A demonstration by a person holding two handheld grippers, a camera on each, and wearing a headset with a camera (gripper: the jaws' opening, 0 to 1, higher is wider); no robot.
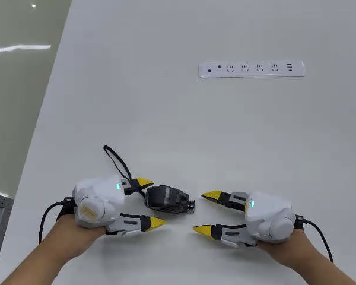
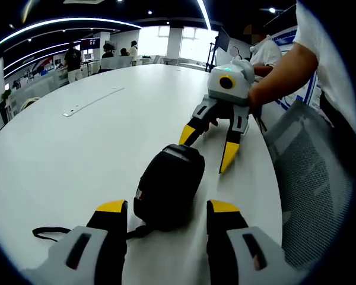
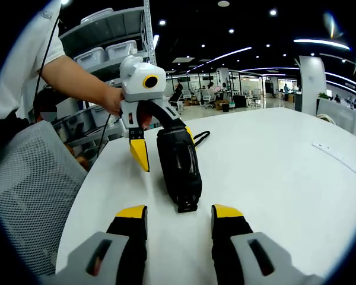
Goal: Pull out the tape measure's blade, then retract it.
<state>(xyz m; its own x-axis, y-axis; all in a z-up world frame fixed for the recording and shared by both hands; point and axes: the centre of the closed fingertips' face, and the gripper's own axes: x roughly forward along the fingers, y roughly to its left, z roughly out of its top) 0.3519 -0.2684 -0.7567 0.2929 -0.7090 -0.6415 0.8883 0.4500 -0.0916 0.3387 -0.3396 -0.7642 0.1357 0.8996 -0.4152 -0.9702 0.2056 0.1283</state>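
Note:
A black tape measure (image 1: 168, 199) lies on the white table (image 1: 184, 119) between the two grippers, its wrist strap (image 1: 117, 159) trailing away to the left. My left gripper (image 1: 149, 202) is open, its yellow-tipped jaws flanking the case's strap end (image 2: 168, 184) without touching it. The right gripper (image 1: 207, 212) is open too, a short way from the case's blade end (image 3: 181, 163), jaws pointing at it. The blade is retracted inside the case.
A white power strip (image 1: 251, 69) lies flat at the far right of the table. A grey mesh chair (image 2: 314, 190) stands at the table's near edge. The table's left edge (image 1: 44, 113) drops to a glossy floor.

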